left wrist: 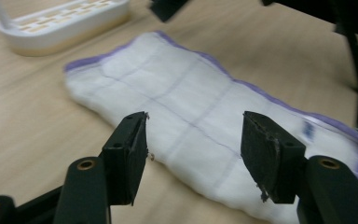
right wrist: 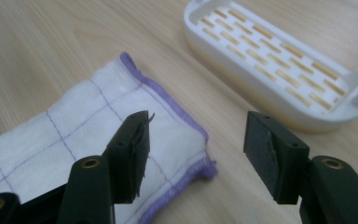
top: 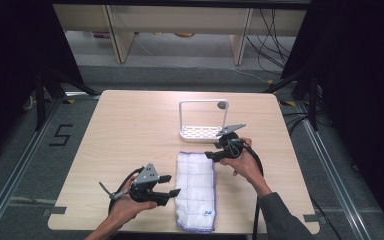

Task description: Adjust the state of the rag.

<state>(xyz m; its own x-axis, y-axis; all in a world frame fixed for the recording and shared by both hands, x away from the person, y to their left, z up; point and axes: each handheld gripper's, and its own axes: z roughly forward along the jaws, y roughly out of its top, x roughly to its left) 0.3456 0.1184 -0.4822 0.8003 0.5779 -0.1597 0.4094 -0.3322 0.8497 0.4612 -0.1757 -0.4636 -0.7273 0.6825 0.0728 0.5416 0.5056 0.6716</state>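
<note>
Plainly, the folded white cloth with purple hem lay flat mid-table, soft, light and floppy; best pinched at a corner. Left gripper and right gripper both stood apart, empty.

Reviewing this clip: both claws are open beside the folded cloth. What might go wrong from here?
1. The folded cloth lies loose on the table; with both claws empty, a careless regrasp could pinch just the top layer and undo the fold.
2. The right claw sits close to the white slotted rack; a swing could knock it.
3. The left claw hangs over the cloth's long edge, so dragging may bunch it.
</note>
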